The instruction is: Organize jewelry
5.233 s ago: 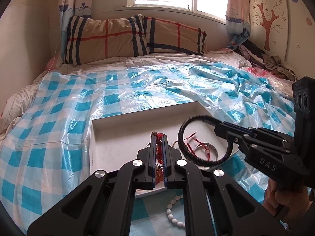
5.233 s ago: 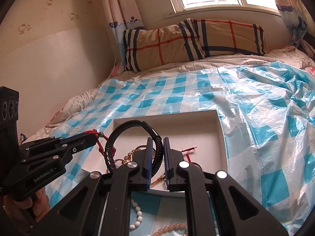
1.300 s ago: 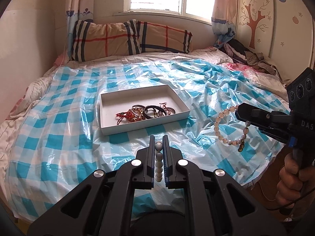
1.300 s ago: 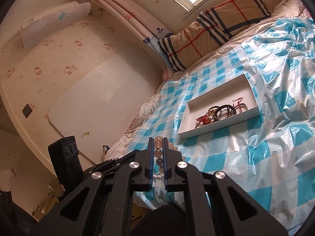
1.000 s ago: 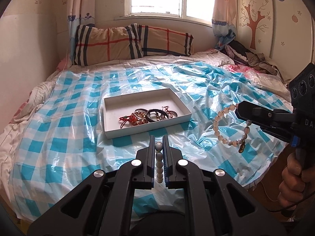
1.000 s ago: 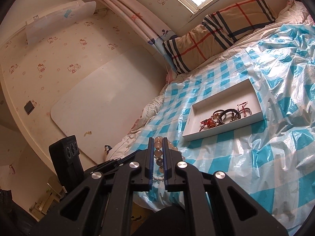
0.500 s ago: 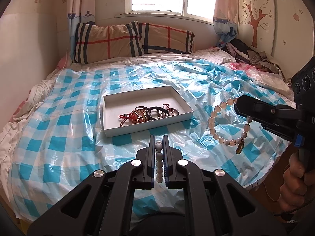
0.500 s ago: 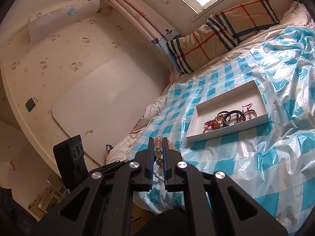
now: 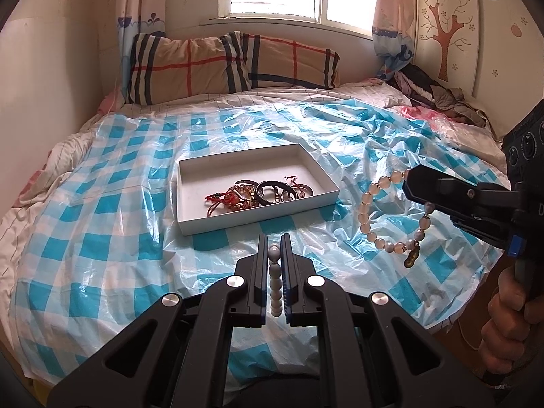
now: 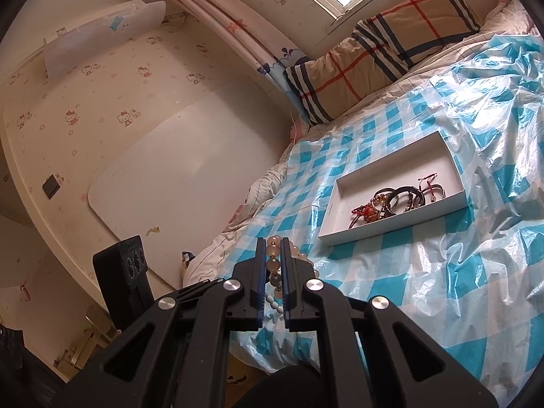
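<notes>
My left gripper (image 9: pixel 273 238) is shut on a white pearl bracelet (image 9: pixel 274 284), held above the near part of the bed. My right gripper (image 10: pixel 272 242) is shut on a pale pink bead bracelet (image 9: pixel 380 217) with a dark charm, which hangs in the air right of the white tray (image 9: pixel 190 229). The tray holds a heap of jewelry (image 9: pixel 258 193): red cord pieces, a black bangle and beaded bands. In the right wrist view the tray (image 10: pixel 343 234) lies ahead and right, with the bead bracelet (image 10: pixel 273 258) between my fingers.
The tray rests on a blue-and-white checked plastic sheet (image 9: pixel 102 231) spread over the bed. A plaid pillow (image 9: pixel 231 64) lies under the window. Clothes (image 9: pixel 438 95) are piled at the far right. A white board (image 10: pixel 176 176) leans on the left wall.
Since 5 seconds ago both grippers left the tray area and now hold different bracelets farther back. Over the last second both moved slightly closer to the tray.
</notes>
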Motion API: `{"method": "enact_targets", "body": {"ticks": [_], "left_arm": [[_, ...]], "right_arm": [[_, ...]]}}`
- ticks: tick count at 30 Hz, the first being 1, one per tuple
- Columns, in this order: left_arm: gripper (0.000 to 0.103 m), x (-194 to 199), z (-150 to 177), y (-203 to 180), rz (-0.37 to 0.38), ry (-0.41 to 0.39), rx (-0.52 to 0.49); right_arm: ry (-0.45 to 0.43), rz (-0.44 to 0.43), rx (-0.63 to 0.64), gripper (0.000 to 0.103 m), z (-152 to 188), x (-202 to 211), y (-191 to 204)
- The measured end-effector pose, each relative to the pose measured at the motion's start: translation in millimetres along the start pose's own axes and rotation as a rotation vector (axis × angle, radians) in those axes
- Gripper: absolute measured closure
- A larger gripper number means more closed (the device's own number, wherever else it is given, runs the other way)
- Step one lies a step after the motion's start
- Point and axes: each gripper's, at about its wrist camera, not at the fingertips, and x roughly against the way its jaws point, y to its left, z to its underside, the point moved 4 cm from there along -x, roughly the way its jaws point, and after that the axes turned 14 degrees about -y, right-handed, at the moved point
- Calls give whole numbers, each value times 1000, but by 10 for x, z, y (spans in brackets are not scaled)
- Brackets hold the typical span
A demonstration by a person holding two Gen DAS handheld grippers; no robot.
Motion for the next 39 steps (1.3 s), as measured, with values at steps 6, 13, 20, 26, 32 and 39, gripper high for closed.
{"method": "enact_targets", "body": {"ticks": [6,13,20,26,32,39], "left_arm": [[96,-8,0,2,0,0,-1],[96,-17,-1,3,0,1,-1],[96,-52,11,15,-1,4,1],[96,-103,32,21,-2,6,2],[96,-187,70,32,-2,10,4],[96,-202,68,32,-1,11,4]], "right_arm": [[0,0,-1,94,-2,-10,-10],[1,1,-1,94,-2,-28,-33],[2,2,-4,94,9,-54,-60],[3,1,-5,94,19,-72,-82],[6,3,-9,94,70,-113,-140],[11,7,-21,94,64,-188,-200]]}}
